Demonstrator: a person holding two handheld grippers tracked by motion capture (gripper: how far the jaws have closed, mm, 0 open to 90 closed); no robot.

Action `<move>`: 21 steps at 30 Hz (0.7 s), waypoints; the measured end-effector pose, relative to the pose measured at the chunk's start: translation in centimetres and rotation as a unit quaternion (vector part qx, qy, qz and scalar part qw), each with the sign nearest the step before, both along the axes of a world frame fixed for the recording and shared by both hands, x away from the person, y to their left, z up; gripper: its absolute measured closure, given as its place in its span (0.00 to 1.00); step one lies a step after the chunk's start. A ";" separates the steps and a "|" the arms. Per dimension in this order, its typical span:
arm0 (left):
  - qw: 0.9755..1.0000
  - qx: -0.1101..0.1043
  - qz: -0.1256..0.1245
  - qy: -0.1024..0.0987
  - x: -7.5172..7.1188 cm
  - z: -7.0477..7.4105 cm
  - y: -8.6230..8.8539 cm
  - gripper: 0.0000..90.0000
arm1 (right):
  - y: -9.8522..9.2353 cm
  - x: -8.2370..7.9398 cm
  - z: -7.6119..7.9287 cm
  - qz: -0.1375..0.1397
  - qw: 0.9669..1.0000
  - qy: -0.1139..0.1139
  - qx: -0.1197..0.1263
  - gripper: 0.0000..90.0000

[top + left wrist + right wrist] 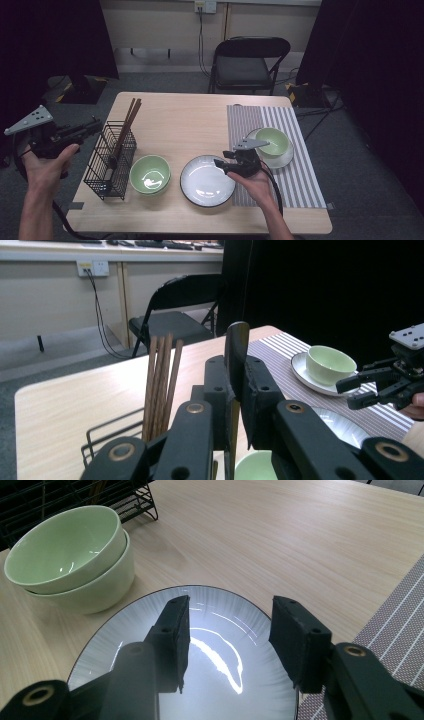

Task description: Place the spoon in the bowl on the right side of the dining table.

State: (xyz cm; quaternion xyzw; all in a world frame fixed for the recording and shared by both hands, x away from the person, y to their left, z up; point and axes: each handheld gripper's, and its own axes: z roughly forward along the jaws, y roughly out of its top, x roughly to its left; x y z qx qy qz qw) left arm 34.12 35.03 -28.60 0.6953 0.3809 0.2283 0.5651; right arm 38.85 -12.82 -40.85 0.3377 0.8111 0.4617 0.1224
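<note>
Wooden table (190, 120): left tool (92, 126) clamped on upright dark strip (236, 355); right tool (227, 630) apart above plate (220, 680).

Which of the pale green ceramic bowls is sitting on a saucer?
The single pale green ceramic bowl at the right, resting on the white saucer on the striped placemat. The other green bowls stand stacked directly on the wooden table.

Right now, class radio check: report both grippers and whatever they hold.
Left gripper shut on dark flat utensil, left of wire rack. Right gripper open, empty, over plate. Nothing in the way.
</note>
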 end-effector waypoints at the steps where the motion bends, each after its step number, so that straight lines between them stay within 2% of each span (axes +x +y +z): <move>1: 1.000 -0.004 -0.002 -0.003 0.0 0.2 -0.1 0.92 | 0.0 0.0 0.0 0.000 1.000 0.000 0.001 0.56; 8: 1.000 -0.009 -0.014 -0.012 -0.1 0.9 -1.0 0.92 | -0.1 0.1 0.0 -0.001 1.000 -0.001 0.001 0.56; 10: 0.999 -0.020 -0.024 -0.016 -0.2 0.9 -1.3 0.92 | 0.0 0.1 0.0 0.000 1.000 0.000 0.002 0.56; 14: 0.999 -0.026 -0.036 -0.014 0.1 1.0 -2.2 0.92 | 0.1 0.0 0.0 0.000 1.000 -0.001 0.001 0.56; 16: 0.998 -0.041 -0.055 -0.014 0.2 0.9 -2.7 0.92 | 0.1 0.0 0.1 0.000 1.000 -0.002 0.002 0.56; 21: 0.997 -0.040 -0.064 -0.013 0.6 0.9 -3.5 0.92 | -0.1 -0.1 0.3 -0.001 1.000 -0.004 0.003 0.56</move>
